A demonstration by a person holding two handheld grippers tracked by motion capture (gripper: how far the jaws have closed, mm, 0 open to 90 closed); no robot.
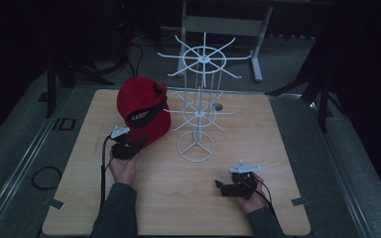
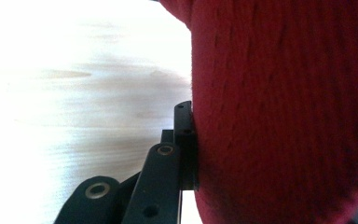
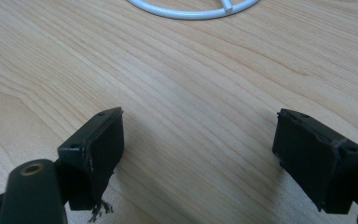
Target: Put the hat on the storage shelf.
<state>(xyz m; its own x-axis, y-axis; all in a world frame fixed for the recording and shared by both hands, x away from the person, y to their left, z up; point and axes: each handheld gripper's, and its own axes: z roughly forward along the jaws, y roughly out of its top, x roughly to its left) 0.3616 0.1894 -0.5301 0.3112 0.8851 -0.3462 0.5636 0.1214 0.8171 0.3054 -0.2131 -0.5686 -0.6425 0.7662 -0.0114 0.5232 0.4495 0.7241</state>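
Two fingers of the left gripper point(image 2: 186, 154) are seen clamped on the red cap point(image 1: 144, 111) at ten o'clock on the tabletop point(image 1: 178, 198), while the right gripper point(image 3: 198, 158), fingers apart, is revealed facing the white rack point(image 1: 198, 111).

On the worktop point(image 1: 258, 148), the cap point(image 1: 143, 106) sits toward the rear left edge, the wire rack point(image 1: 198, 106) just right of it at centre, the left hand-held gripper point(image 1: 138, 145) at the cap's front, the right hand-held gripper point(image 1: 222, 187) near the front right corner

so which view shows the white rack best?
The high view: the whole rack stands on the table, with both spoked tiers, pole and ring base, right of the red cap. The right gripper view catches just an arc of its base ring. The left gripper view shows cap fabric instead.
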